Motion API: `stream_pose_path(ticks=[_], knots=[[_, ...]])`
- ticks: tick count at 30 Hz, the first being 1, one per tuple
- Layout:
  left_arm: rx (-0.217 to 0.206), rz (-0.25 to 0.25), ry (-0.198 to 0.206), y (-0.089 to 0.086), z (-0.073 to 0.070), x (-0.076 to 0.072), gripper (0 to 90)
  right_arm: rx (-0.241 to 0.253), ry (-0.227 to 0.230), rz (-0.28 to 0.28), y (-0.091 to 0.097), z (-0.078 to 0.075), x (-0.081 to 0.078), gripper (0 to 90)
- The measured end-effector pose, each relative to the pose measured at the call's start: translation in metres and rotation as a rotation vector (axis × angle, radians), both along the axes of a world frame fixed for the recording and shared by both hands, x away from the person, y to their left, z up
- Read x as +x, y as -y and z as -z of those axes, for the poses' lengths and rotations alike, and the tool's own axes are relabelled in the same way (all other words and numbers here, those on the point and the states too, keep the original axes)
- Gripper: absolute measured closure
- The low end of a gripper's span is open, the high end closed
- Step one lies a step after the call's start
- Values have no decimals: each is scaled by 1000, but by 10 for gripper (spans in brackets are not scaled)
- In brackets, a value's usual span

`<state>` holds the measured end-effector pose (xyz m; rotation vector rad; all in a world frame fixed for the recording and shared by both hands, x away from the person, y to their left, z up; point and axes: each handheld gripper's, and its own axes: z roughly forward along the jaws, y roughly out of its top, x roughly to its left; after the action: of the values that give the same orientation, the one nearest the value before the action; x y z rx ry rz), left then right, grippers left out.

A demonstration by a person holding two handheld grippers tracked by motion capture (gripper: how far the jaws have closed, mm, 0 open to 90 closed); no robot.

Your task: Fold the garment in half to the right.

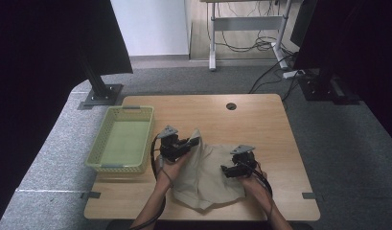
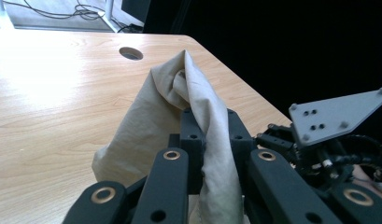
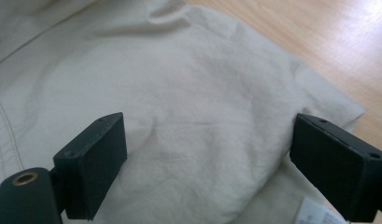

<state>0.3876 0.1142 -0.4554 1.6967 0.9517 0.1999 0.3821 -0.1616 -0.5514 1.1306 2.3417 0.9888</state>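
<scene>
A crumpled beige cloth (image 1: 208, 175) lies on the wooden table (image 1: 260, 120), toward its near edge. My left gripper (image 1: 192, 142) is shut on a fold of the cloth (image 2: 198, 93), which it holds raised off the table; the fabric runs up between the black jaws of the left gripper (image 2: 212, 128). My right gripper (image 1: 227, 170) hovers over the right part of the cloth (image 3: 202, 107). Its jaws stand wide apart over the fabric with nothing pinched, and the right gripper (image 3: 207, 163) shows both pads free. A white label (image 3: 319, 212) peeks out at the cloth's edge.
A pale green plastic basket (image 1: 122, 139) stands at the table's left side, nothing in it. A round cable hole (image 1: 231, 106) lies near the far edge. Dark stands and cables sit on the carpet beyond the table.
</scene>
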Motion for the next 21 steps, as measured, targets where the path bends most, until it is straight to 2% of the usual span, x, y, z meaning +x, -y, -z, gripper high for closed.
stream_pose_path(ticks=[2, 4, 10, 13, 15, 18, 20, 21], knots=[[1, 7, 0, 3, -1, 0, 812, -4, -4, -19, -3, 3, 1, 147], [2, 16, 2, 7, -2, -1, 812, 54, -24, -18, -3, 6, 3, 176], [25, 37, -4, 23, 0, 2, 810, 70, 3, -18, -17, 9, 4, 187], [64, 54, -11, 36, 6, 4, 809, 64, 15, -39, -31, 9, 2, 192], [115, 55, -14, 44, 13, 7, 808, 57, 17, -59, -40, 9, 1, 192], [179, 61, -36, 55, 29, 12, 805, 61, 14, -71, -47, 9, 1, 183], [227, 68, -45, 62, 41, 16, 803, 66, 4, -93, -48, 9, 0, 130], [237, 68, -57, 65, 48, 17, 802, 71, -7, -102, -47, 9, 0, 108]])
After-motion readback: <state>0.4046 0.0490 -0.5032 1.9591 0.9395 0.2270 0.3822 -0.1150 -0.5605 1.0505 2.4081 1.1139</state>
